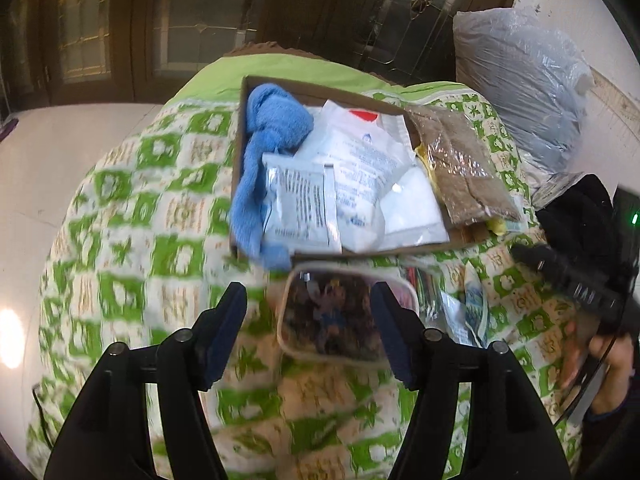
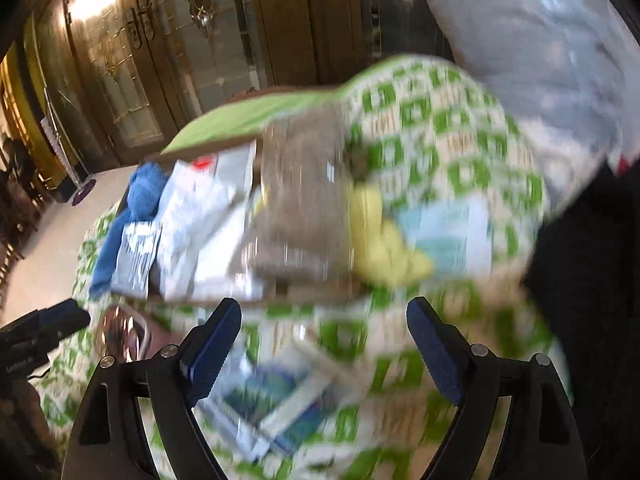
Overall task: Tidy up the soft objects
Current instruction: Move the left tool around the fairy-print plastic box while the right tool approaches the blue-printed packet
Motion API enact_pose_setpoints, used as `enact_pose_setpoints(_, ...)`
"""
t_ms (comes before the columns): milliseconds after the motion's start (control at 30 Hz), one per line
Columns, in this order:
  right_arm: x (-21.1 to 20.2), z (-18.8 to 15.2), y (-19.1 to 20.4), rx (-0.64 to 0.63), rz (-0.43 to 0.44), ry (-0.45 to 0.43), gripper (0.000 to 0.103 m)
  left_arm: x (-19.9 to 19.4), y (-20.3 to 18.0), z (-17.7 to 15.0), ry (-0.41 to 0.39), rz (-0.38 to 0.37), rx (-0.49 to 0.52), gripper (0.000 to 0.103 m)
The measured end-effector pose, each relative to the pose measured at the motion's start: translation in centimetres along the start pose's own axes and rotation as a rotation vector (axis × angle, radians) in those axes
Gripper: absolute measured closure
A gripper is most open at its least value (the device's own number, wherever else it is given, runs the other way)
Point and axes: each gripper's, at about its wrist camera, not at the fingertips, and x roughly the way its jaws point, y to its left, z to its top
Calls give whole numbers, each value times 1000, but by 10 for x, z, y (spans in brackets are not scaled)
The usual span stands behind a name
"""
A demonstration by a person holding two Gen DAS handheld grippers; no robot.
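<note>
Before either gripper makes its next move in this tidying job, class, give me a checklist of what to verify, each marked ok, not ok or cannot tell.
1. Left gripper open and empty: ok; the clear zip pouch lies beyond its pads, not gripped.
2. Right gripper open and empty: ok.
3. Cardboard box within reach on the green checked cover: ok.
4. Room left in the box: not ok; the blue towel and white packets fill it, and the brown packet overhangs its edge.
5. Loose packet under the right gripper lying flat: cannot tell, too blurred.

Both hand-held grippers [image 1: 310, 322] [image 2: 324, 340] wide apart, empty
</note>
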Motion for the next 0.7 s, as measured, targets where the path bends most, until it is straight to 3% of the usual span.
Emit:
enact_pose_setpoints(100, 5, -20, 2, -9, 18, 56, 17, -3, 3, -14, 7, 8, -10, 34)
enact_pose_setpoints(233, 0, -25, 8, -48, 37, 64, 17, -6, 1, -23, 11, 18, -4, 34)
enact_pose_setpoints(367, 7, -33, 8, -43, 49, 128, 17, -7, 1, -28, 19, 23, -2, 34)
enact_pose_setpoints(700, 47, -28, 20, -86, 25, 263, 17, 1, -17, -38, 49, 28, 70, 34)
